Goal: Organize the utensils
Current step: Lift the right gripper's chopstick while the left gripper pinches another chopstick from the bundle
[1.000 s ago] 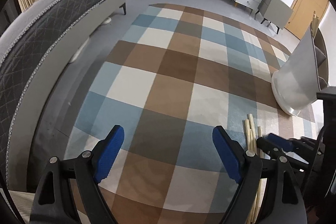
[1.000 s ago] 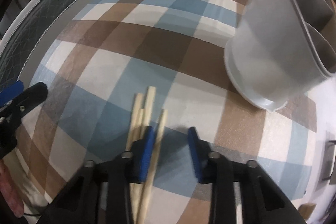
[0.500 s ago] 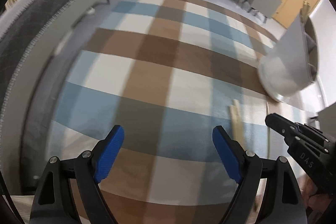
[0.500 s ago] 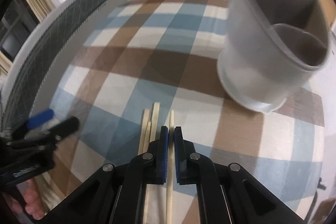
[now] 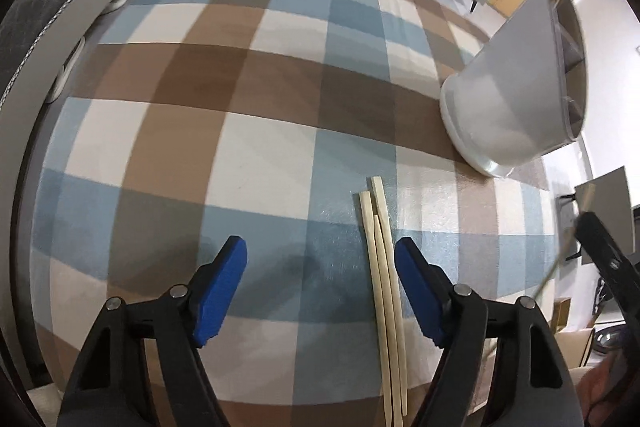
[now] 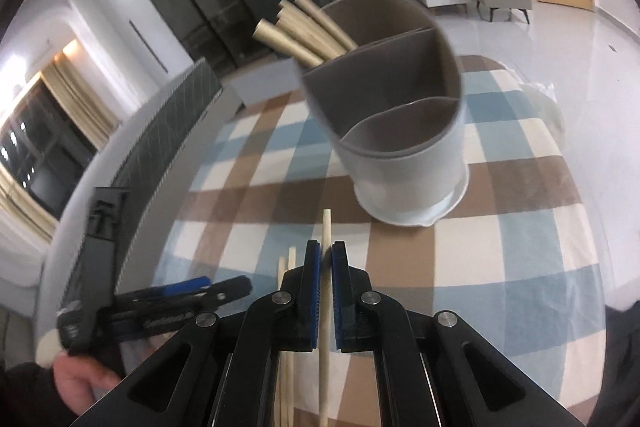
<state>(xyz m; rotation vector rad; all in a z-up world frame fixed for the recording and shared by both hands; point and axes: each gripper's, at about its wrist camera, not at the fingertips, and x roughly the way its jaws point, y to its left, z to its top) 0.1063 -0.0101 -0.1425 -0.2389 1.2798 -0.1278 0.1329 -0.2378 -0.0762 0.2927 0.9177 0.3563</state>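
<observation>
Left wrist view: my left gripper (image 5: 320,283) hangs over the checked tablecloth (image 5: 260,147), pointing steeply down. Its jaws have just been closing in but still stand apart, blue pads (image 5: 222,277) clear of everything. Three loose chopsticks (image 5: 384,291) lie side by side on the cloth, touching one another; they sit in the gap between the pads, close to the right-hand pad but not pressed by it. White utensil holder (image 5: 508,95) stands on the cloth well beyond them, toward the upper right. At the right edge a black jaw of my right gripper (image 5: 600,247) shows, with a thin pale stick blurred beside it; its fingertips are not clear from here.

Right wrist view: right gripper (image 6: 326,279) jaws are clamped on a single chopstick (image 6: 326,235). The stick runs straight up between the blue pads (image 6: 314,267), its tip poking out ahead toward the holder (image 6: 404,167). The holder is divided into compartments; the far one carries a bundle of pale gold handles (image 6: 304,27) leaning left, the near two look bare from this angle. Loose chopsticks (image 6: 289,267) lie on the cloth (image 6: 500,247) just left of my jaws. Left gripper (image 6: 188,291) shows at lower left, held by a hand (image 6: 80,383).
</observation>
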